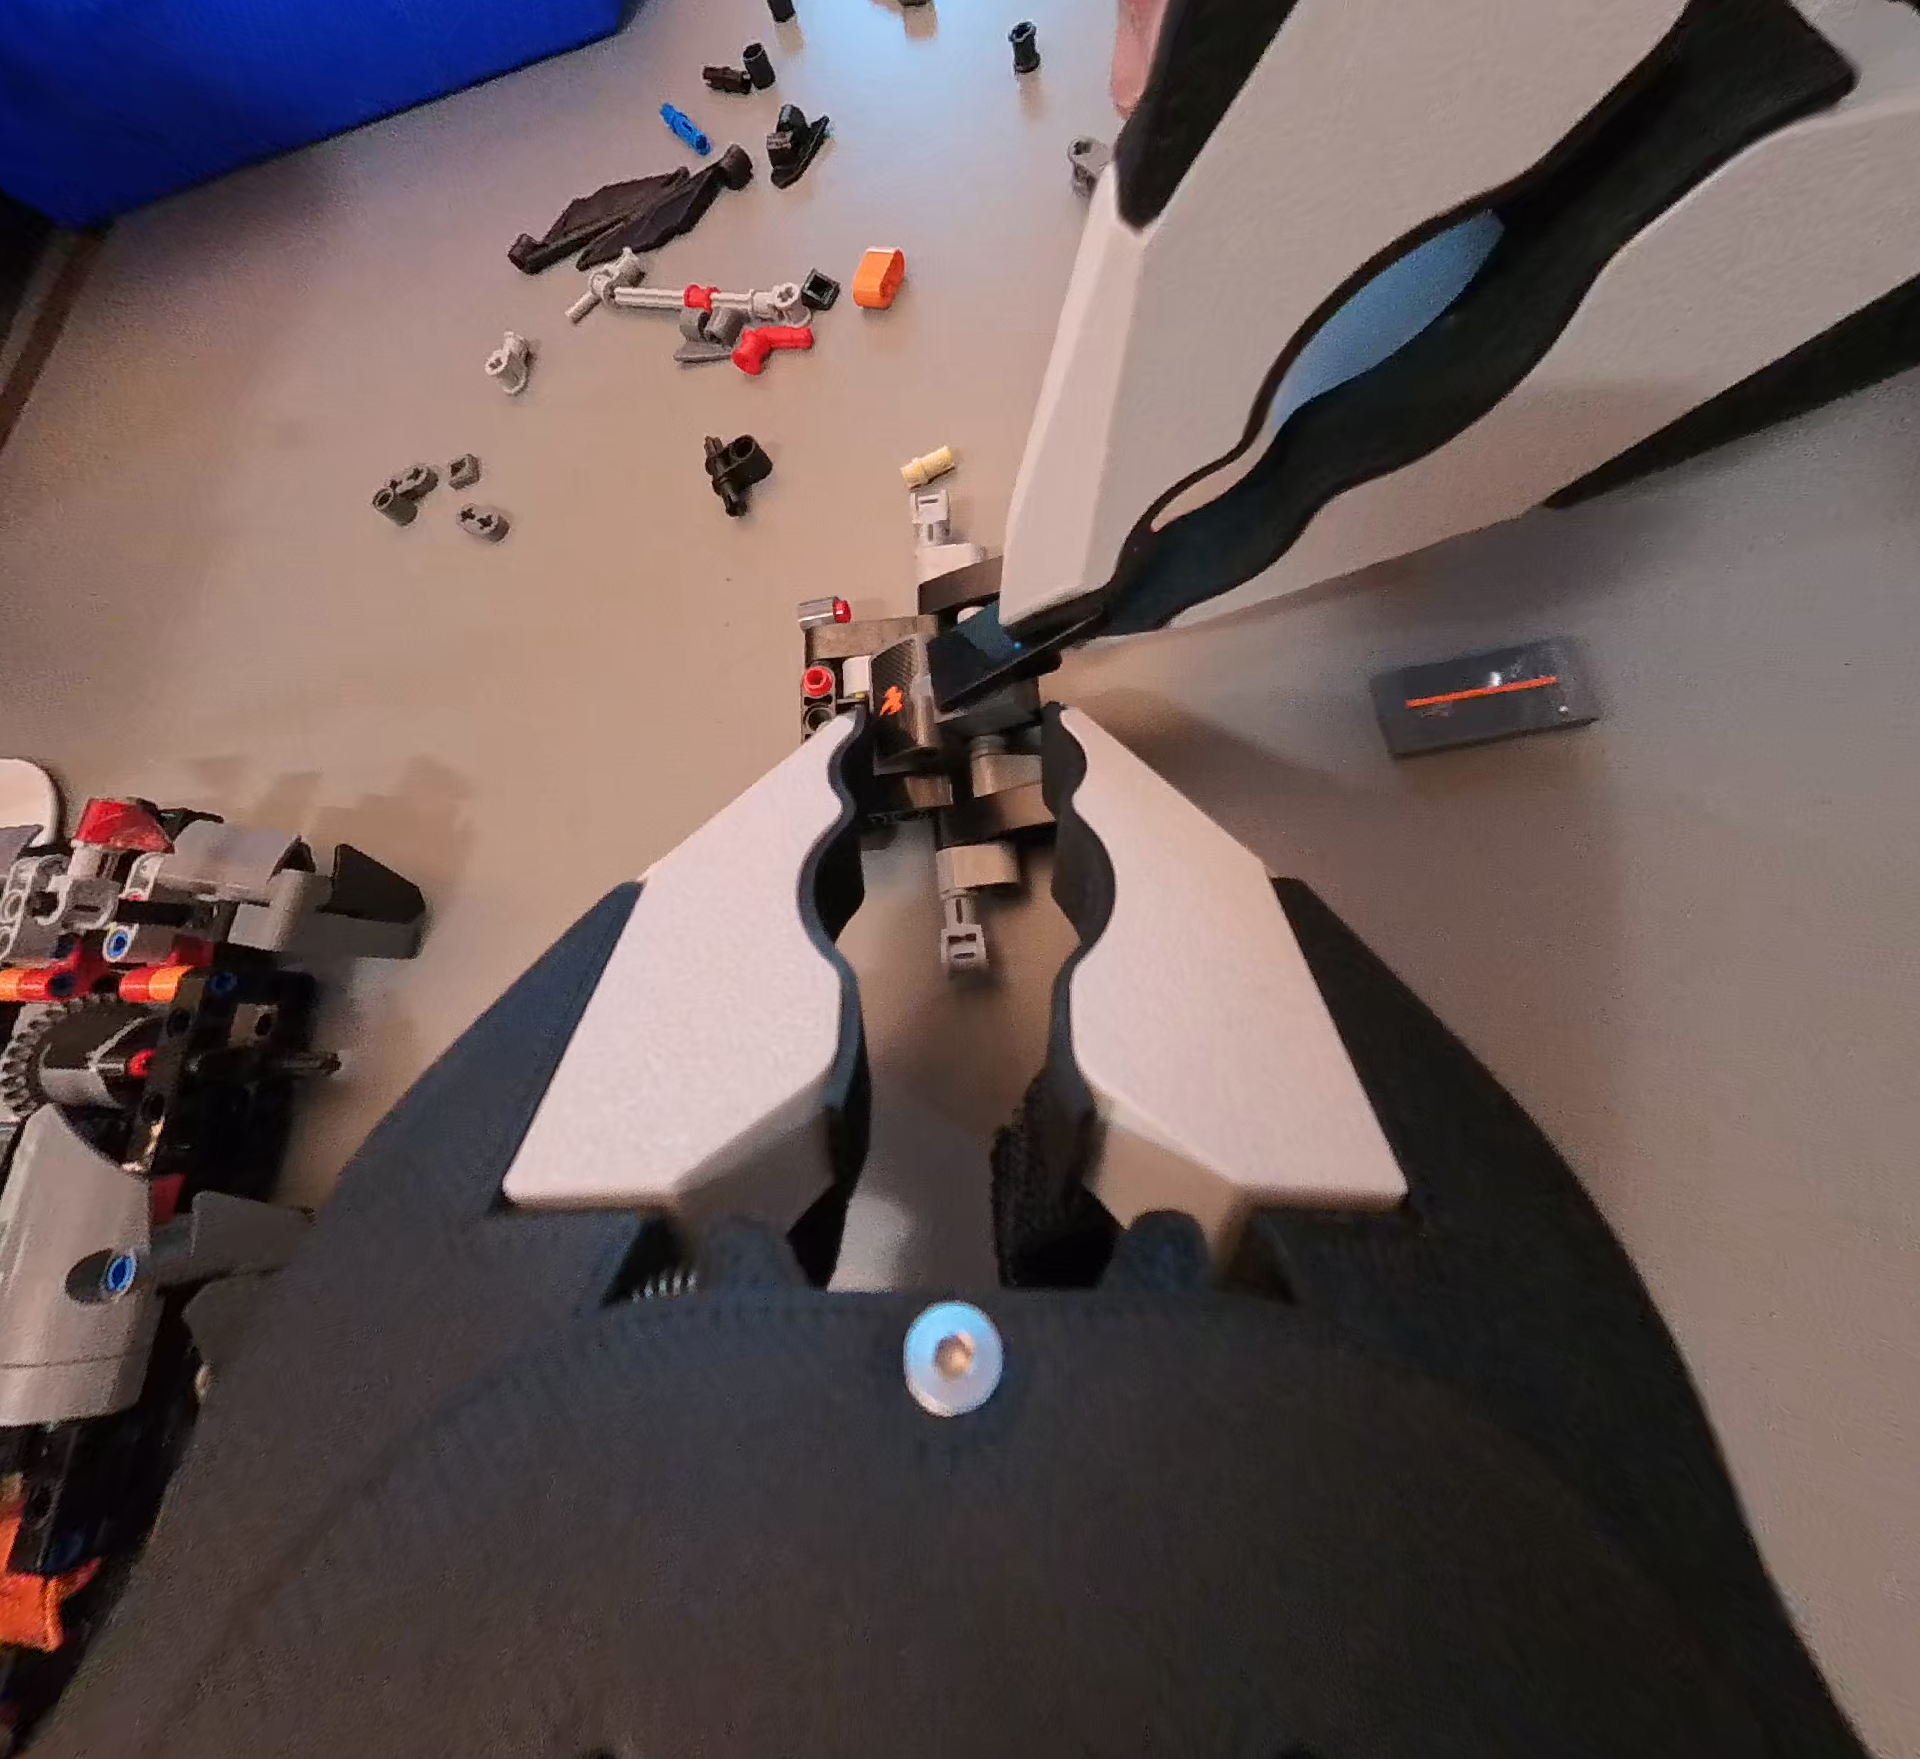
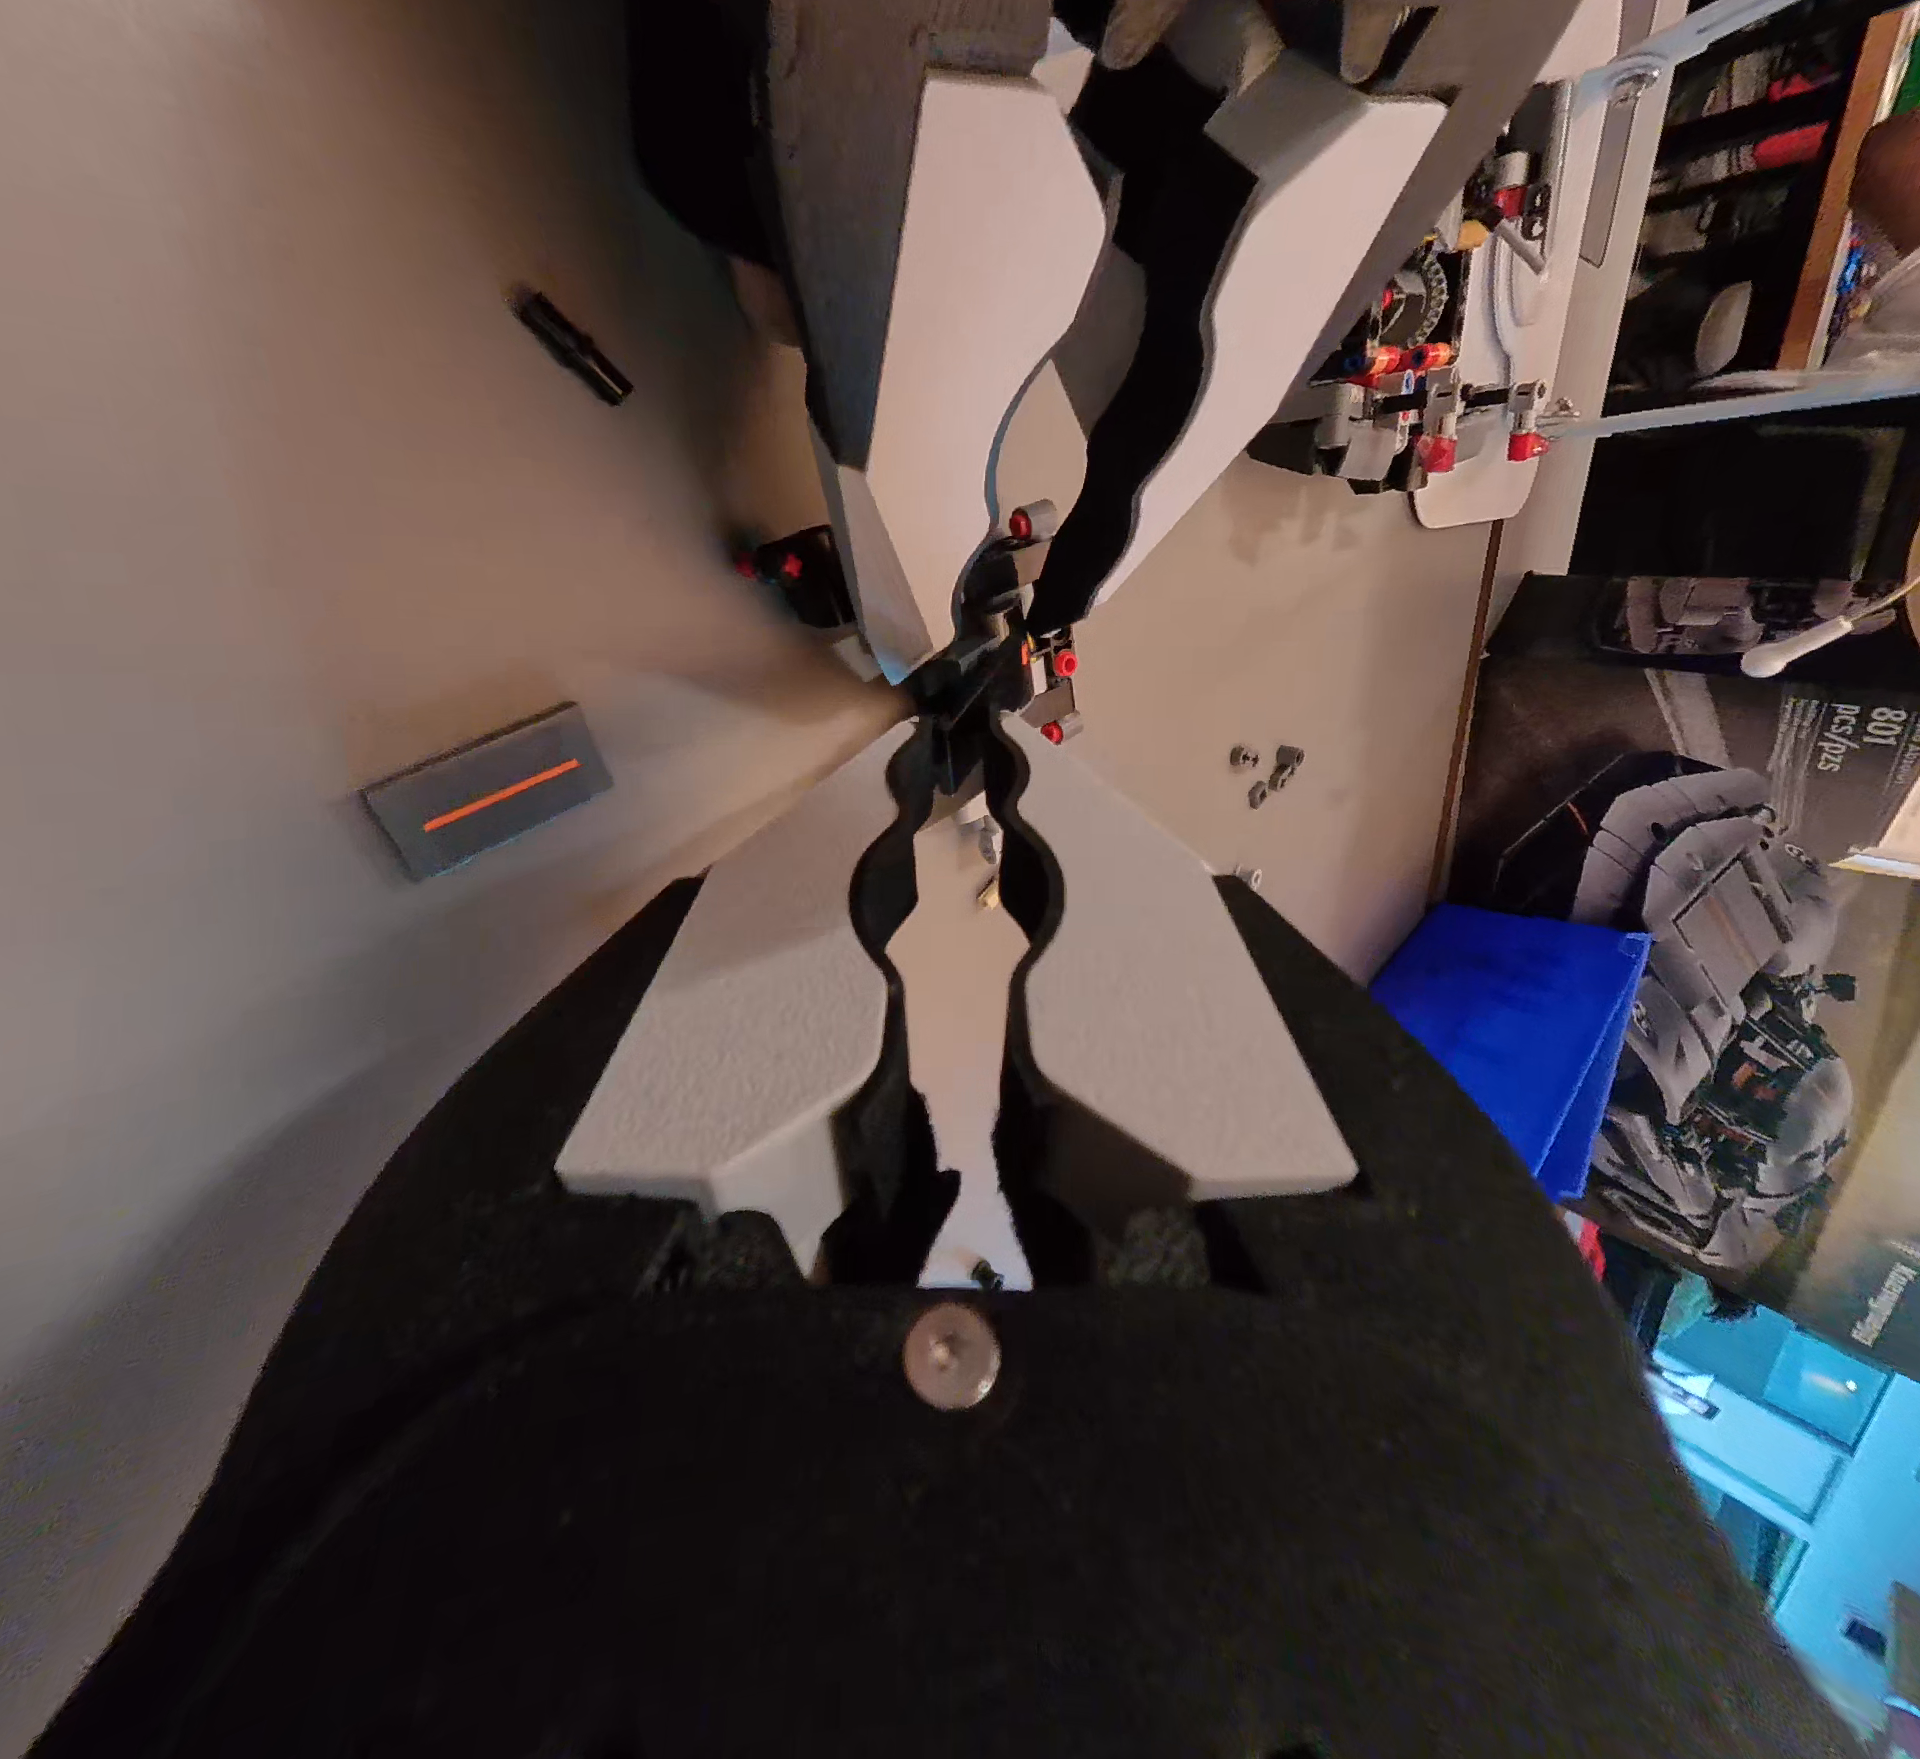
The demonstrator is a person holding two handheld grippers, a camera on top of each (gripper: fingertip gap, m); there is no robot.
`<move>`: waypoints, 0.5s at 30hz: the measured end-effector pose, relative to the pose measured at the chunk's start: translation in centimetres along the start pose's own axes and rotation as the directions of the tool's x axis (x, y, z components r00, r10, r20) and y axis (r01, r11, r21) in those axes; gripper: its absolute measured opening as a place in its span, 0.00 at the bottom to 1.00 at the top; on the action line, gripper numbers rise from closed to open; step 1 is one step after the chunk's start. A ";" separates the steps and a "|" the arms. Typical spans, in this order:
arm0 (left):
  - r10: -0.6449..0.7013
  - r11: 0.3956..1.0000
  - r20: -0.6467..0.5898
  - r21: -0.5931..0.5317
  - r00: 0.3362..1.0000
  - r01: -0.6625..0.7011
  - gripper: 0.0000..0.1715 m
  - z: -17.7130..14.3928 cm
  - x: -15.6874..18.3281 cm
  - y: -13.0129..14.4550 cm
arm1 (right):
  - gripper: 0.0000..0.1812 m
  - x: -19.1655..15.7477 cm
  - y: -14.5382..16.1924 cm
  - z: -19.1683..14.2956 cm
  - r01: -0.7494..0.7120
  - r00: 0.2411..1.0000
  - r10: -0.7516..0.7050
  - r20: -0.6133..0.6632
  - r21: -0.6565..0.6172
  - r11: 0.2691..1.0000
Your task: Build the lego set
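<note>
Claws (image 1: pixel 956 722) (image 2: pixel 961 743) on knobbly blk subassy (image 1: pixel 925 743).

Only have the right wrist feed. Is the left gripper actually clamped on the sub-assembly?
Observer: Yes. The left gripper has a finger on each side of the black sub-assembly.
Operator: Anything sticking out its back?
Observer: A grey axle connector points back between the left fingers.
Operator: Any orange piece loose?
Observer: One orange piece lies on the table, beyond the sub-assembly.
</note>
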State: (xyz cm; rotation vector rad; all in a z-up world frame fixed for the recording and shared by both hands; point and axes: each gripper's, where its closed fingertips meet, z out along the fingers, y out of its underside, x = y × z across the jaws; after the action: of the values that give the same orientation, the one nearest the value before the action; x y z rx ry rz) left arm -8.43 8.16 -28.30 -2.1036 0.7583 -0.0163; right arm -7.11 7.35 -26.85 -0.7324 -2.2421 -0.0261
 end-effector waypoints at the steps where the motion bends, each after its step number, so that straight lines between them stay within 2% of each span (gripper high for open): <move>1: 0.006 1.000 0.005 0.000 1.000 -0.006 0.17 0.0 0.0 0.0 | 0.04 -0.1 0.0 0.0 -0.008 1.000 0.008 0.004 -0.011 1.000; 4: 0.015 1.000 0.010 -0.001 1.000 -0.015 0.17 0.1 0.1 -0.1 | 0.04 -0.1 0.4 0.1 -0.022 1.000 0.023 0.009 -0.071 0.997; 15: 0.049 0.999 0.038 -0.004 0.998 -0.049 0.17 0.3 0.2 -0.2 | 0.05 -0.3 0.4 0.0 0.003 0.999 0.002 0.046 -0.094 0.996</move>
State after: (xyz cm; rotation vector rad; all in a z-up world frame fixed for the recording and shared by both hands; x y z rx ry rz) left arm -8.08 8.38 -28.35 -2.0816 0.7874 0.0520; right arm -6.75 7.51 -27.17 -0.7898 -2.2975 -0.1167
